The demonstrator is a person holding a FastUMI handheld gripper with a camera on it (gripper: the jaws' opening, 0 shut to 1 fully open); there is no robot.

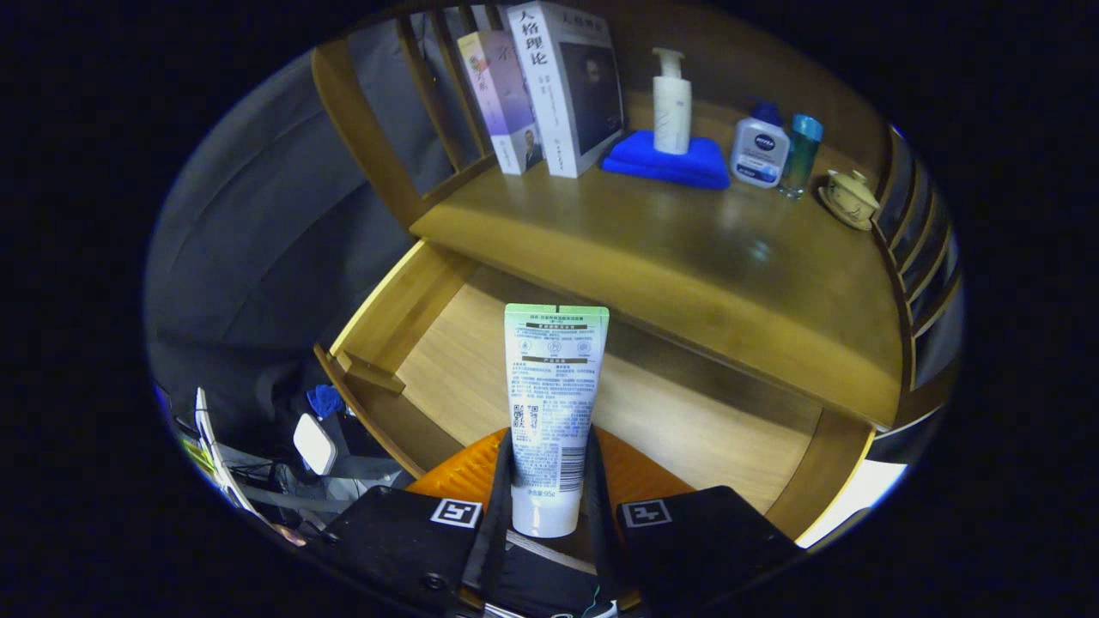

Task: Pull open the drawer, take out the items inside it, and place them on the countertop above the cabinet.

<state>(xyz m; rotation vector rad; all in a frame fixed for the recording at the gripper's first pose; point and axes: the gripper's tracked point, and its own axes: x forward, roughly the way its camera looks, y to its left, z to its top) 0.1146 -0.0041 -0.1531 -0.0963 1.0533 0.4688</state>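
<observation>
**Tube held lengthwise above the open drawer**

The gripper (549,481) is clamped on a white tube (554,403), one finger pressing each side of its lower body near the cap. The tube's long axis runs straight ahead along the fingers: the rounded white cap end sits back between them, closest to the camera, and the flat crimped end with its green edge points forward, away from the gripper. The printed back of the tube faces the camera.

Beneath and just ahead of the fingers lies the pulled-out wooden drawer (687,429), its pale floor bare where visible. Beyond the tube's crimped tip is the cabinet's countertop (704,266). At its far side, well beyond the fingers, stand two books (549,86) to the left, a pump bottle (671,103) on a folded blue cloth (665,161) ahead, then a small white bottle (759,153), a teal bottle (802,154) and a little lidded cup (850,199) off to the right.
</observation>
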